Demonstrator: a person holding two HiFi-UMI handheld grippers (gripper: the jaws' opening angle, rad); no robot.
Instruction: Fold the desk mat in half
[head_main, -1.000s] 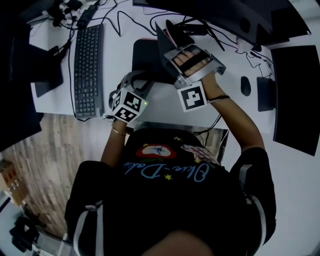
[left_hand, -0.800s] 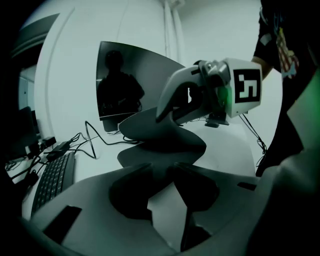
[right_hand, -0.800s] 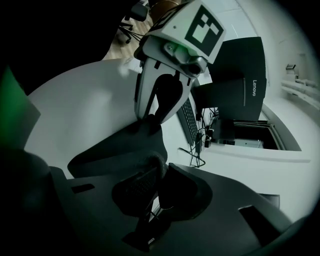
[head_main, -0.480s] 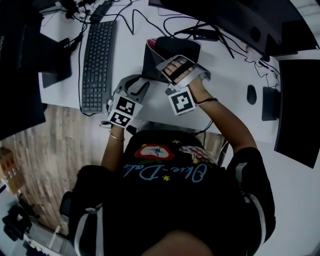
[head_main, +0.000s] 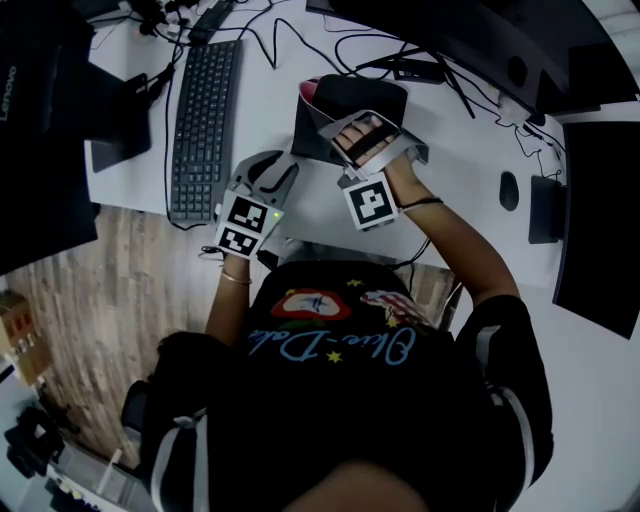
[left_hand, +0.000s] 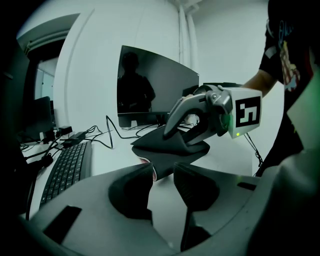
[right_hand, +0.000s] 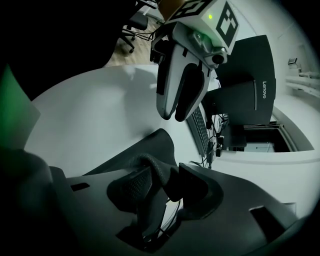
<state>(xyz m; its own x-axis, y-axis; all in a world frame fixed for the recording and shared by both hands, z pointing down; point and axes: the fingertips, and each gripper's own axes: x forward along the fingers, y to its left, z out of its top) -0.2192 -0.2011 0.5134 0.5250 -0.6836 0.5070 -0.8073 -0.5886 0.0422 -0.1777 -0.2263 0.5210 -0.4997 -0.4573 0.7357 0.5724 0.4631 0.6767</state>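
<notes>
The black desk mat (head_main: 350, 100) lies doubled over on the white desk, its pink underside (head_main: 310, 92) showing at the left edge. My right gripper (head_main: 365, 132) sits on top of the fold. Its jaws are opening, and in the right gripper view a rolled edge of the mat (right_hand: 150, 162) still lies between them (right_hand: 165, 175), draped on the left pad. My left gripper (head_main: 272, 168) rests just left of the mat's near corner, open. In the left gripper view that corner (left_hand: 152, 170) is beside the left jaw of my left gripper (left_hand: 162, 172), and bare desk shows through the gap.
A black keyboard (head_main: 205, 120) lies left of the mat, with cables (head_main: 290, 40) behind it. Dark monitors (head_main: 470, 40) stand along the back. A mouse (head_main: 508, 190) and a black pad (head_main: 600, 220) are at the right. The desk's front edge (head_main: 140, 210) runs close below the grippers.
The mat flap that the right gripper held raised has come down onto the mat. The right jaws have widened. The left gripper has barely moved.
</notes>
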